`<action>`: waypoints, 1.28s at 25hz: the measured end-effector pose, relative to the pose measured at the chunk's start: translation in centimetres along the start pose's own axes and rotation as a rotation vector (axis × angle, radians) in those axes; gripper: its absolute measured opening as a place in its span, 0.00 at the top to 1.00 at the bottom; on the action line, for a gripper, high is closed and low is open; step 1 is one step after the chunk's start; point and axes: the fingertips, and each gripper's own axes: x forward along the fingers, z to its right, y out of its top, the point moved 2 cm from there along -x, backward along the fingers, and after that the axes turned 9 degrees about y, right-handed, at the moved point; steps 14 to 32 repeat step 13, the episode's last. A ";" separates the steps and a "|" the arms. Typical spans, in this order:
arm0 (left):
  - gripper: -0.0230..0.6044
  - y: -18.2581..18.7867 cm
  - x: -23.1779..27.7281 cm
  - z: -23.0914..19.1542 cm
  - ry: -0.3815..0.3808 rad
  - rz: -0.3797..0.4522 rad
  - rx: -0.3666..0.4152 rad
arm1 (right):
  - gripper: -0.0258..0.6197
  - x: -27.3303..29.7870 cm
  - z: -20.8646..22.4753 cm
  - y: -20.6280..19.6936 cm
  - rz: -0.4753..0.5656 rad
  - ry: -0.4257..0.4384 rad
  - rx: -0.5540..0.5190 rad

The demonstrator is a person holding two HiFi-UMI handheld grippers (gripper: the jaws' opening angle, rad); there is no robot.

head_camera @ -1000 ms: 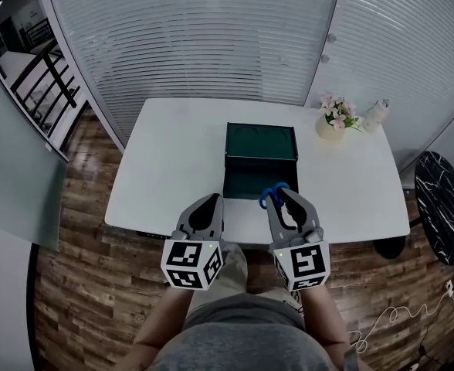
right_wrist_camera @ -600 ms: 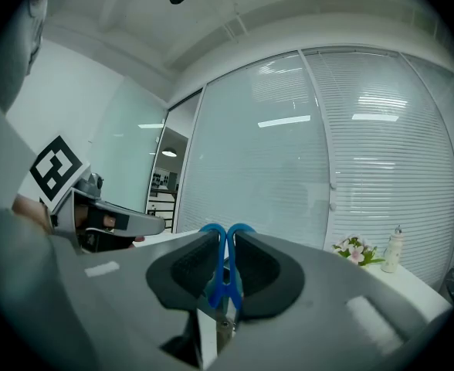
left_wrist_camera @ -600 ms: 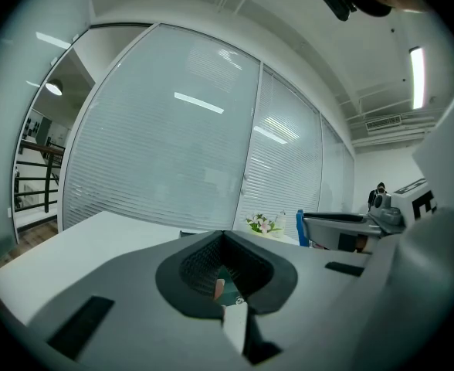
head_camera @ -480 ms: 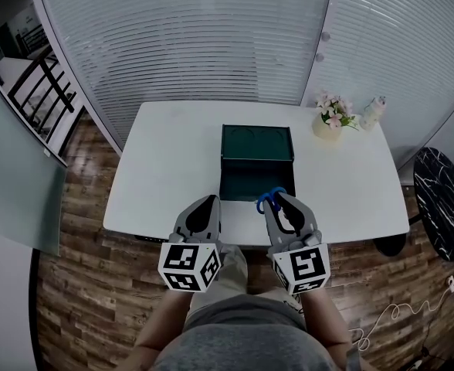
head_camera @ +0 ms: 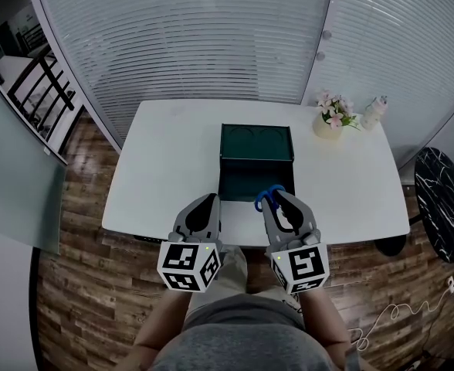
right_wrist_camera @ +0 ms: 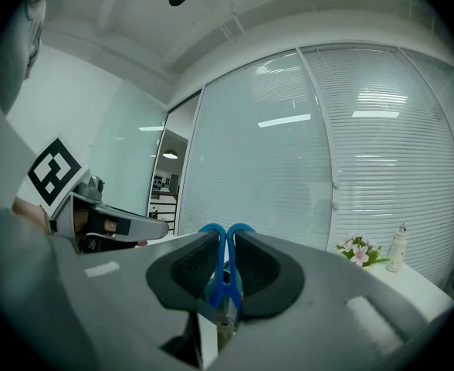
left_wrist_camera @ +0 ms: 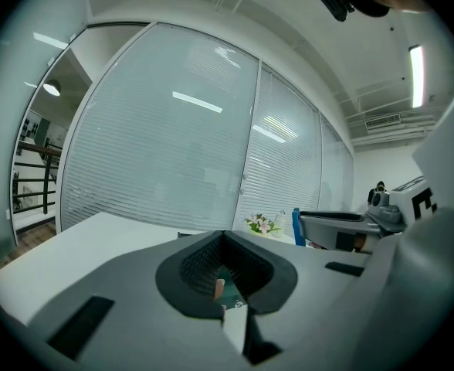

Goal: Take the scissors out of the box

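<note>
A dark green box (head_camera: 256,159) stands open on the white table (head_camera: 165,161), its lid tipped back behind it. The scissors (head_camera: 269,197) have blue handles, and my right gripper (head_camera: 279,196) is shut on them just in front of the box's near right corner. In the right gripper view the blue handles (right_wrist_camera: 225,263) sit pinched between the ribbed pads (right_wrist_camera: 192,265), loops pointing away from me. My left gripper (head_camera: 210,200) hovers over the table's near edge, left of the box, shut with nothing in it. In its own view the left gripper (left_wrist_camera: 225,239) shows its tips meeting.
A pot of pink flowers (head_camera: 331,118) and a small white bottle (head_camera: 372,113) stand at the table's far right corner. A round dark side table (head_camera: 443,207) is on the wooden floor to the right. Blinds and glass walls lie behind the table.
The head view has shifted slightly. Both grippers keep their places, and the scissors stay in the right one.
</note>
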 end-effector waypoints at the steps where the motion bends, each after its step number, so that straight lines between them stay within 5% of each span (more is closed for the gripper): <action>1: 0.96 0.0 0.1 0.0 0.000 0.000 -0.001 | 0.84 0.1 0.0 0.0 0.001 0.002 0.000; 32: 0.96 0.5 1.2 -0.4 0.006 -0.002 -0.009 | 0.84 1.2 0.7 0.6 0.009 0.008 -0.006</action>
